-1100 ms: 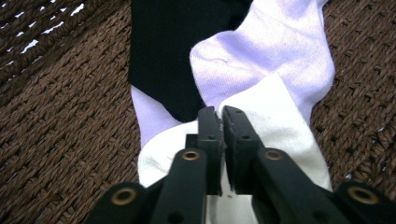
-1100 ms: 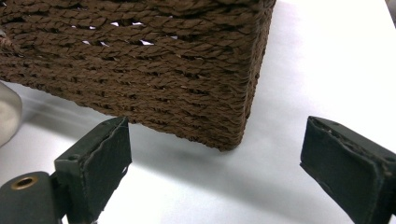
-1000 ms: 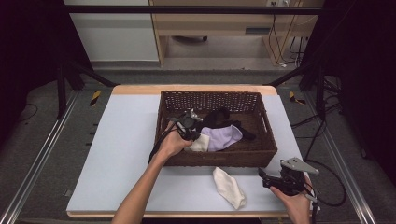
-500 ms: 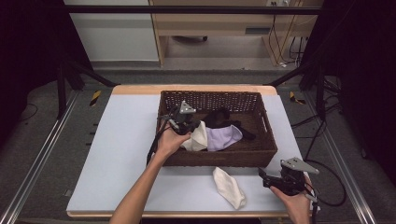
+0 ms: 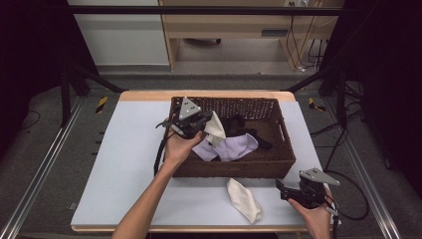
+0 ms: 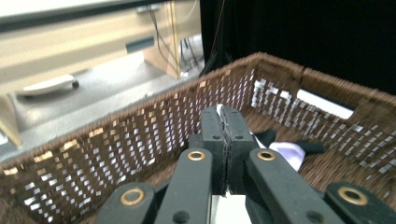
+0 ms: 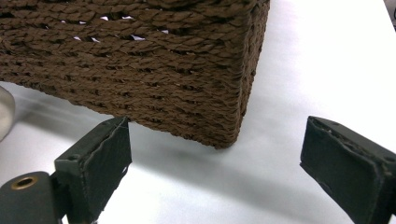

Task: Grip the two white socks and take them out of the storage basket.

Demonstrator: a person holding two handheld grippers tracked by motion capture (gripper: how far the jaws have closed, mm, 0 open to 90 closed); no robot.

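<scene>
A brown wicker basket (image 5: 234,168) sits mid-table with a lavender cloth (image 5: 235,147) and a black garment (image 5: 245,127) inside. My left gripper (image 5: 201,124) hovers over the basket's left half, shut on a cream sock (image 5: 215,128) that hangs from its jaws. The left gripper view has the jaws pressed together on a thin white edge of the sock (image 6: 223,115), with the basket wall (image 6: 140,140) and the lavender cloth (image 6: 289,152) beyond. Another white sock (image 5: 244,199) lies on the table before the basket. My right gripper (image 5: 281,189) rests open at the front right, by the basket corner (image 7: 224,116).
The white table (image 5: 124,149) has free room left of the basket and along its front edge. A wooden bench and cables stand on the floor beyond the table. Black frame posts flank both sides.
My left gripper has risen out of the basket, lifting the cream sock up and toward the back left. The right gripper has stayed put.
</scene>
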